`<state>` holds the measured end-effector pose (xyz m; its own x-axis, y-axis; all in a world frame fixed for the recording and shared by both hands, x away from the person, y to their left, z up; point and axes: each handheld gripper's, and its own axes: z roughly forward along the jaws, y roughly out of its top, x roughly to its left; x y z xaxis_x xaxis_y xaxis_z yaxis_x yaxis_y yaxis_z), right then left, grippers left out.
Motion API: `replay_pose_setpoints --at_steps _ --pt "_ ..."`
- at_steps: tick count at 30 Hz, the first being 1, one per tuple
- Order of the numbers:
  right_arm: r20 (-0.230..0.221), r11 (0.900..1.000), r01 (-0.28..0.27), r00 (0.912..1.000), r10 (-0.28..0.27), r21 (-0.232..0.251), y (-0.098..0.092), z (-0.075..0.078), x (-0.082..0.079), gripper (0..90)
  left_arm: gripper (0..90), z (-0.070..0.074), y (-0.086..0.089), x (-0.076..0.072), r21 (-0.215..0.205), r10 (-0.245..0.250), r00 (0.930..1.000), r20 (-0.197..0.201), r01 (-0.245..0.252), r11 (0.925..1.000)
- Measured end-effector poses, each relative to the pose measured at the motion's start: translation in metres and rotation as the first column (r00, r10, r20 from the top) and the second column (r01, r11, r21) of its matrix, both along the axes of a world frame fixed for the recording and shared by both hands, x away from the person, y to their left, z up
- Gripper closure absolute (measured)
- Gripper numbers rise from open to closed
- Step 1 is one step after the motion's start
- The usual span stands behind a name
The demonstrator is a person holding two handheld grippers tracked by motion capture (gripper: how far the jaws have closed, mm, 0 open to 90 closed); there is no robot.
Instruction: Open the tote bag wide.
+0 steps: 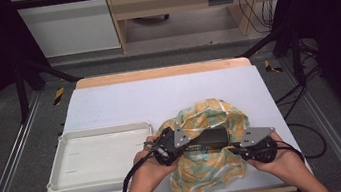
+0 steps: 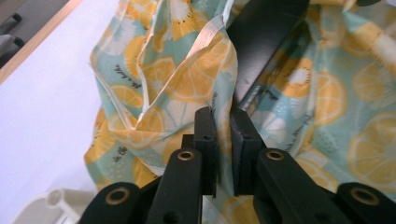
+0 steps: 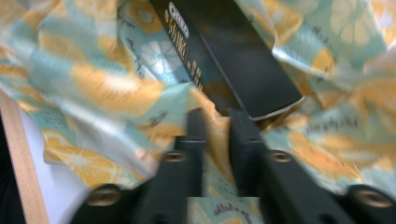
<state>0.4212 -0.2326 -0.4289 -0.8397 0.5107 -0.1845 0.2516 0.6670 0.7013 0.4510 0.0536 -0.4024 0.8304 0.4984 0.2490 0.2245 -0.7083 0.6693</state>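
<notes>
The flat black box (image 1: 209, 138) lies on the teal cloth with orange slices (image 1: 209, 171), its long axis running between both tools. The left tool (image 2: 223, 122) and right tool (image 3: 217, 122) each pinch cloth at opposite box ends.

Fingers (image 2: 243, 140) pinching citrus-print cloth (image 2: 187, 84)

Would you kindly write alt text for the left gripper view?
Two black jaws of the left gripper pinch a fold of the teal cloth printed with orange slices, draped around a black rectangular box on a white table.
</notes>
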Motion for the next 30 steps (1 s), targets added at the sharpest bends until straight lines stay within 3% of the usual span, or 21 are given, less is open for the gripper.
replay_pose_setpoints --at_steps 2,8,12,16,21,28,30 --pt "-0.019 1.0 0.009 0.9998 -0.009 0.012 -0.006 -0.005 -0.003 89.9 84.4 0.001 0.008 0.003 -0.014 0.008 0.9998 -0.016 -0.009 0.9999" --pt "-0.044 0.999 0.04 0.9982 -0.04 0.006 -0.012 -0.015 -0.007 90.0 85.8 0.0 0.022 0.009 -0.018 0.048 0.9988 -0.003 -0.048 0.9987" --pt "-0.049 0.998 0.058 0.9971 -0.059 -0.009 -0.015 -0.023 -0.009 90.0 86.8 0.001 0.035 0.016 -0.013 0.084 0.9965 0.006 -0.084 0.9964" --pt "-0.054 0.997 0.077 0.9955 -0.077 -0.007 -0.016 -0.031 -0.011 90.0 88.0 0.001 0.039 0.025 0.013 0.097 0.9951 0.016 -0.097 0.9952" --pt "-0.055 0.995 0.097 0.9937 -0.097 -0.007 -0.022 -0.039 -0.013 90.0 88.3 -0.001 0.045 0.036 0.014 0.125 0.9918 0.026 -0.126 0.992" --pt "-0.065 0.995 0.101 0.9927 -0.101 -0.017 -0.023 -0.042 -0.015 90.0 88.4 -0.006 0.051 0.049 0.003 0.172 0.9844 0.035 -0.173 0.985" --pt "-0.073 0.994 0.106 0.9916 -0.107 -0.019 -0.023 -0.043 -0.016 90.0 88.5 -0.006 0.055 0.054 -0.021 0.199 0.9792 0.039 -0.198 0.9799"
